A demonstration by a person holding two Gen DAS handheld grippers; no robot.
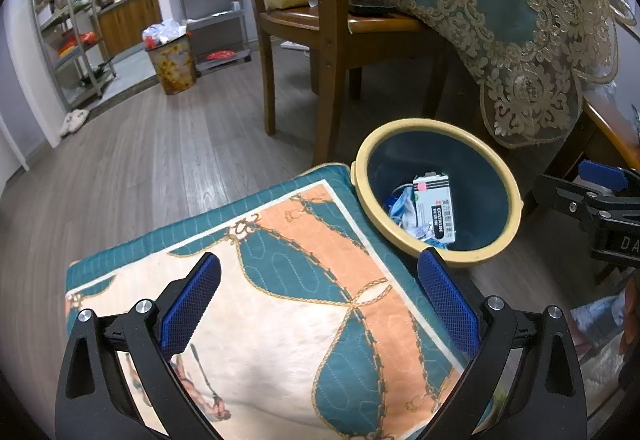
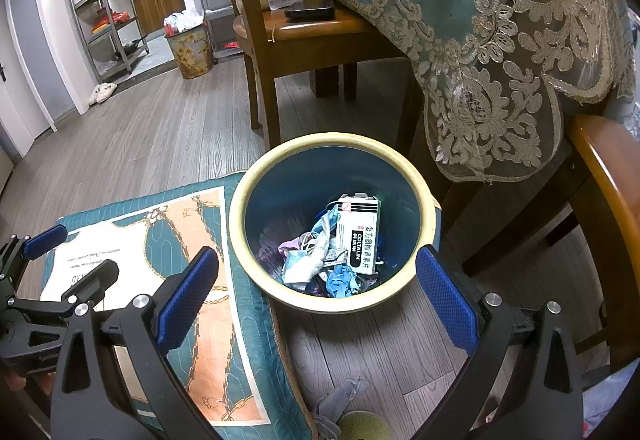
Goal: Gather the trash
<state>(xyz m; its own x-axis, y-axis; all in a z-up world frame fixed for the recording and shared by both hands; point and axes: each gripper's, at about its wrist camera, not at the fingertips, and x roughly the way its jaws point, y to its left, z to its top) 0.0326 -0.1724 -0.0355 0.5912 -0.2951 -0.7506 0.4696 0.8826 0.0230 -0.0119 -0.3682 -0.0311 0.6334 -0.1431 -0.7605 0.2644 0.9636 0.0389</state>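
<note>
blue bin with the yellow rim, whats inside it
Inside the bin: a white medicine box leaning on crumpled wrappers and blue scraps. Whatever lies beneath that pile is covered.

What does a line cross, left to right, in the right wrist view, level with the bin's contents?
Left gripper → cushion → bin's rim → crumpled trash → medicine box → chair.
</note>
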